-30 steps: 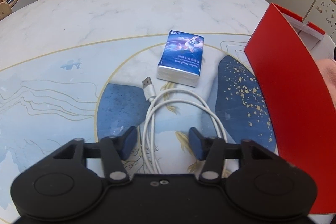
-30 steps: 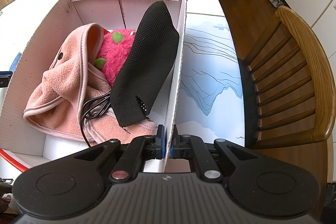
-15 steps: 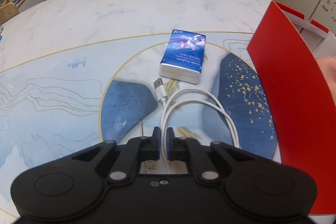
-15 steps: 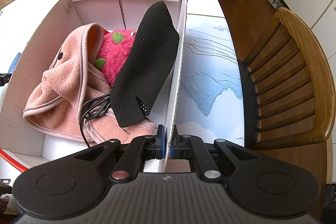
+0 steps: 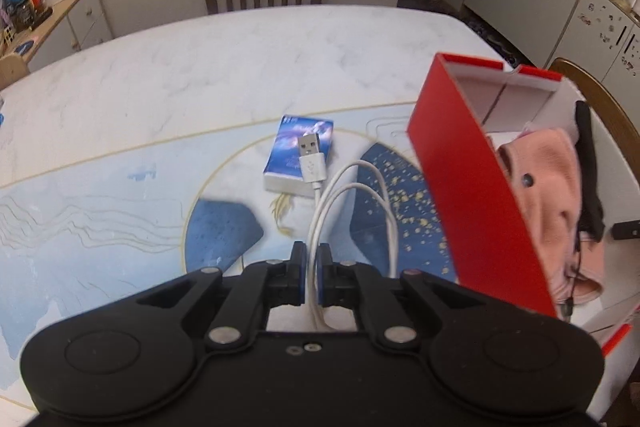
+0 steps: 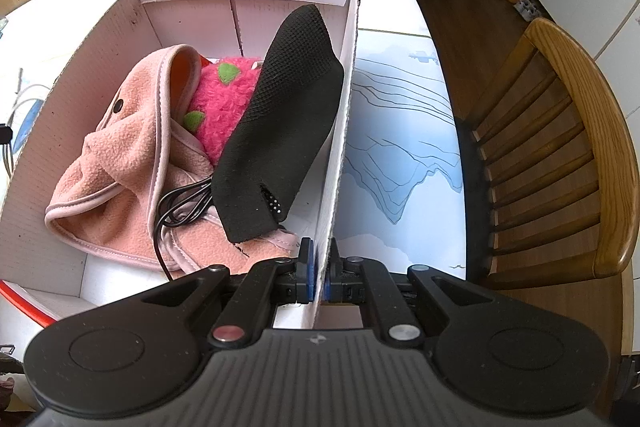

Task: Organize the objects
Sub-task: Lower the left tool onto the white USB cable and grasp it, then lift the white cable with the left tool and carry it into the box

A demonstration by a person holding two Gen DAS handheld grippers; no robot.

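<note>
White USB cable [image 5: 320, 211] pinched in left tool [image 5: 311, 267], off table [image 5: 200, 75]; right tool [image 6: 319, 271] clamped on box wall [image 6: 340, 131].

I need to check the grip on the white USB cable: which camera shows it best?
The left wrist view: the white USB cable runs in loops from the left gripper, whose jaws are shut on it, to its plug. The right wrist view catches only a pale sliver of it past the box wall.
</note>
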